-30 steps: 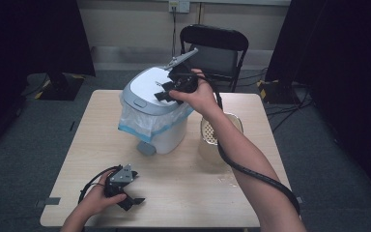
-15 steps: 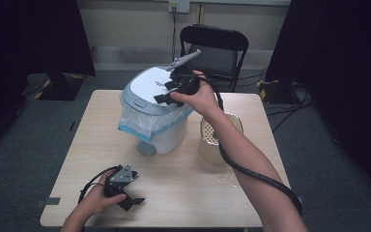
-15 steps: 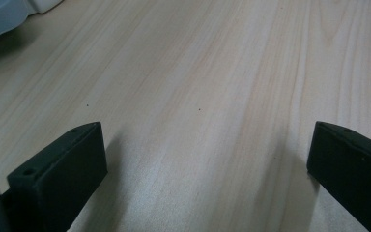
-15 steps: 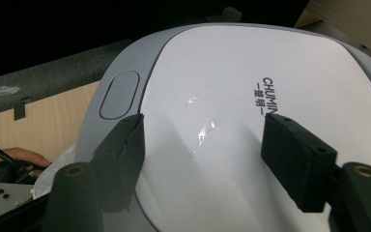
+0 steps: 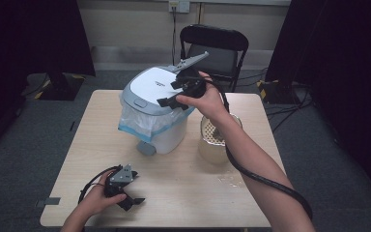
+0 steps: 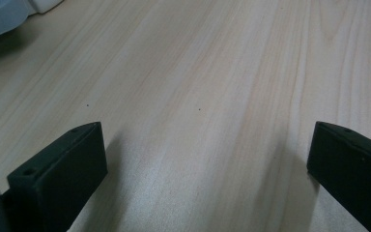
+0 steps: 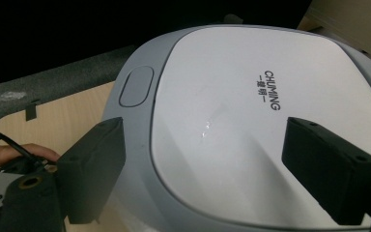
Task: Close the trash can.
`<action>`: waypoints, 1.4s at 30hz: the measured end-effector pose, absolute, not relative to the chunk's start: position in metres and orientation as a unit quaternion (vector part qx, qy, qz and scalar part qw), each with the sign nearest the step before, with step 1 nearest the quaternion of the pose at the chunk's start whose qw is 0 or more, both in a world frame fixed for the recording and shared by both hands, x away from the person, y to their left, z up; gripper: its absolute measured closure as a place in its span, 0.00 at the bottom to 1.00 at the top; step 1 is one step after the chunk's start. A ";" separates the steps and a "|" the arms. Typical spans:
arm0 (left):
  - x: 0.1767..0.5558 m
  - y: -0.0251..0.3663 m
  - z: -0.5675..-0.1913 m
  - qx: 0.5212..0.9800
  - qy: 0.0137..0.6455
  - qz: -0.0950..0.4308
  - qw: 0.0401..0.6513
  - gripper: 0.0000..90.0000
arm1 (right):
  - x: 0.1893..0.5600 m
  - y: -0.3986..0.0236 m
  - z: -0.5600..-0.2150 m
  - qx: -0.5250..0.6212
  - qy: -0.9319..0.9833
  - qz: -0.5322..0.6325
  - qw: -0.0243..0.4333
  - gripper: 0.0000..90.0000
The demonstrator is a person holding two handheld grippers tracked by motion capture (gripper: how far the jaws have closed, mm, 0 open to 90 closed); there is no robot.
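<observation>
Hovering right tongs [image 5: 173, 94] over the closed lid [image 7: 251, 140] of the pedal bin [image 5: 157, 113] mid-bench [image 5: 183, 188]; jaws have just been opening, nothing between them. Lid looks seated, blue-edged liner bag [image 5: 142, 124] hanging from under the rim. I'd lift straight up and clear before swinging away, so a jaw doesn't catch the lid edge. Left tongs [image 5: 131, 202] rest wide open and empty on the bench, near edge. Clear container [image 5: 216, 142] beside the bin: mind the cable.

Bench [image 5: 183, 193]: front half open for passage. Obstacles: lidded bin [image 5: 155, 113] at back centre, clear container [image 5: 214, 142] just beside it, chair [image 5: 215, 48] behind.
</observation>
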State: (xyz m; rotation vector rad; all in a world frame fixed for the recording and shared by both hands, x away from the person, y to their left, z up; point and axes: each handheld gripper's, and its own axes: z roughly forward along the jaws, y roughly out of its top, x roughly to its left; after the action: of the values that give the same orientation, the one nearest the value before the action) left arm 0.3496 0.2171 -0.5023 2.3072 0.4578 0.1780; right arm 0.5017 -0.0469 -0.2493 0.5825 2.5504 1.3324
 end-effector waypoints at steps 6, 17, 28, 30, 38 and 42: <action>0.350 0.217 -0.502 0.904 0.179 0.069 0.382 0.00 | 0.491 -0.062 -0.247 0.195 0.859 0.464 0.096 0.16; 0.350 0.217 -0.502 0.904 0.178 0.070 0.381 0.00 | 0.466 -0.080 -0.262 0.183 0.869 0.450 0.092 0.16; 0.350 0.217 -0.503 0.903 0.179 0.071 0.383 0.00 | 0.440 -0.093 -0.288 0.172 0.876 0.444 0.077 0.16; 0.350 0.217 -0.503 0.903 0.179 0.071 0.384 0.00 | 0.436 -0.095 -0.295 0.172 0.876 0.443 0.074 0.16; 0.349 0.217 -0.503 0.903 0.181 0.069 0.384 0.00 | 0.426 -0.099 -0.324 0.171 0.884 0.429 0.070 0.16; 0.349 0.217 -0.503 0.903 0.181 0.070 0.384 0.00 | 0.422 -0.100 -0.336 0.172 0.885 0.428 0.066 0.16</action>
State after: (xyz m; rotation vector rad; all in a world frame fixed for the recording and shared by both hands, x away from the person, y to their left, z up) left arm 0.3494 0.2168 -0.5029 2.3011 0.4625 0.1775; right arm 0.4218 -0.1003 -0.3360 0.5200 2.6675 1.2912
